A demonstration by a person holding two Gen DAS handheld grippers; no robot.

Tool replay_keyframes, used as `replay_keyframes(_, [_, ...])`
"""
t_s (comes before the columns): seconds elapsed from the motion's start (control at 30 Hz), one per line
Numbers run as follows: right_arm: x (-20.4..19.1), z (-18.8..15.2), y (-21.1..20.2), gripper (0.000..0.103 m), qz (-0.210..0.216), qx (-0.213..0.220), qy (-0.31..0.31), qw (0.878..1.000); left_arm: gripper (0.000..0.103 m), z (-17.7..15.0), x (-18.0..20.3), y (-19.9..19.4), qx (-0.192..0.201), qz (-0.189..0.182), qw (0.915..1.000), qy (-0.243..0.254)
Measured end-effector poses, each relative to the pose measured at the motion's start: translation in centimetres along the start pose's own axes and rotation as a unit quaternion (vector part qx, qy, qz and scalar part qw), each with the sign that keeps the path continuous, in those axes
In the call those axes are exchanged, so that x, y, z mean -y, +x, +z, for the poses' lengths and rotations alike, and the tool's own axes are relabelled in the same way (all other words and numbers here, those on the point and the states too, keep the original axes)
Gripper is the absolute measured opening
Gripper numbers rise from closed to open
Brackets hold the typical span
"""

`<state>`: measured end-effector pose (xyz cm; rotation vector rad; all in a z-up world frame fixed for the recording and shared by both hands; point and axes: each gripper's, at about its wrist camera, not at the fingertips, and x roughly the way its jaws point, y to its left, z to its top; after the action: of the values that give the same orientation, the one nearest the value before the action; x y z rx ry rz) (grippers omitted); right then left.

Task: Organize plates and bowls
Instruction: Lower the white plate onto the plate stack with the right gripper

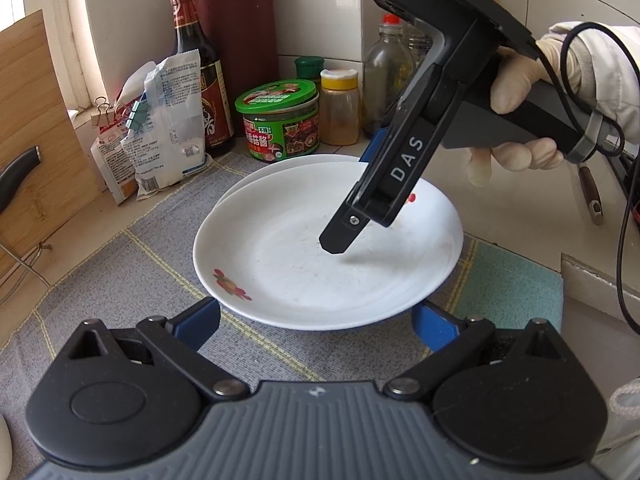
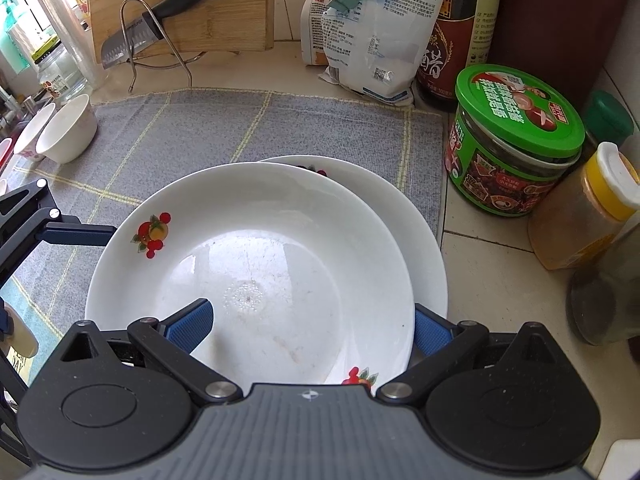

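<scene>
Two white plates with red fruit prints lie stacked, a little offset, on a grey mat (image 1: 120,280). The top plate (image 1: 320,256) (image 2: 256,264) covers most of the lower plate (image 1: 276,166) (image 2: 420,240). My left gripper (image 1: 318,316) is open at the top plate's near rim, which hides its right fingertip. A gloved hand holds my right gripper (image 1: 352,200) (image 2: 312,328), open and straddling the far rim, with one finger (image 2: 192,324) over the plate's inside and the other outside. Two white bowls (image 2: 66,132) sit at the mat's far left corner.
Behind the plates stand a green-lidded jar (image 1: 280,120) (image 2: 516,152), a soy sauce bottle (image 1: 200,68), a yellow-capped spice jar (image 1: 340,108), clipped bags (image 1: 160,128) and a dark red knife block (image 1: 240,36). A wooden cutting board (image 2: 180,4) holds a knife (image 2: 160,16) in a wire stand.
</scene>
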<state>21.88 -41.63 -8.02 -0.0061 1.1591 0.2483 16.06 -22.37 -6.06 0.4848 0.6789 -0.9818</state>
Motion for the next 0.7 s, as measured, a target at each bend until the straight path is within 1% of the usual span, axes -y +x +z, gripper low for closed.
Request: replay_keyframes(0.7, [-0.2, -0.4, -1.4, 0.103, -0.03, -0.003, 0.001, 1.0, 0.101, -0.1, -0.1, 0.5, 0.005, -0.006, 0.9999, 0.007])
